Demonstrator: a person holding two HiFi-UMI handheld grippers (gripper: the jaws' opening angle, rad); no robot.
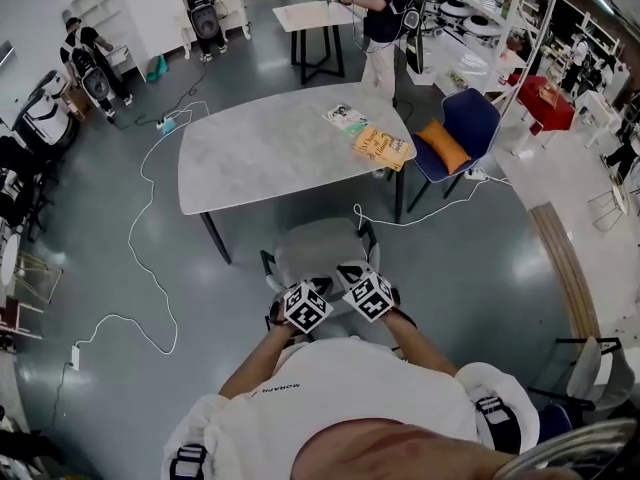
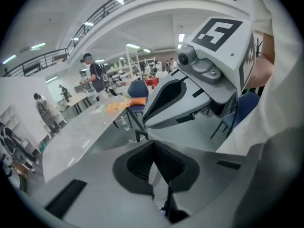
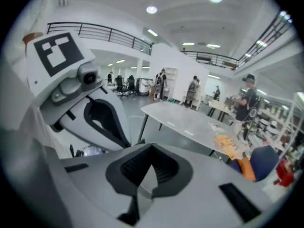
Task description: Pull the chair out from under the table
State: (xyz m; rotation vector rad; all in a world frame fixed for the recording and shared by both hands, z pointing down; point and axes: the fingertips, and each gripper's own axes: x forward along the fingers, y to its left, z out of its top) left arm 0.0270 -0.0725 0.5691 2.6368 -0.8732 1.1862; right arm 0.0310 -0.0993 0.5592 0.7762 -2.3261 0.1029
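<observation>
Open showroom-like hall — mezzanine railing (image 3: 109, 34), white shelving (image 1: 95, 3), scattered tables (image 1: 260, 153), glossy floor (image 1: 80, 228)

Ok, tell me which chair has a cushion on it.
The blue chair at the right end of the table: an orange cushion lies on its seat. The grey chair at the table's near side has none.

Lower centre: the left tongs (image 1: 318, 286) and right tongs (image 1: 352, 271) hide the grey padded chair (image 1: 318, 246)'s near edge; the yellow booklet (image 1: 383, 146)'s print is too small to read.
</observation>
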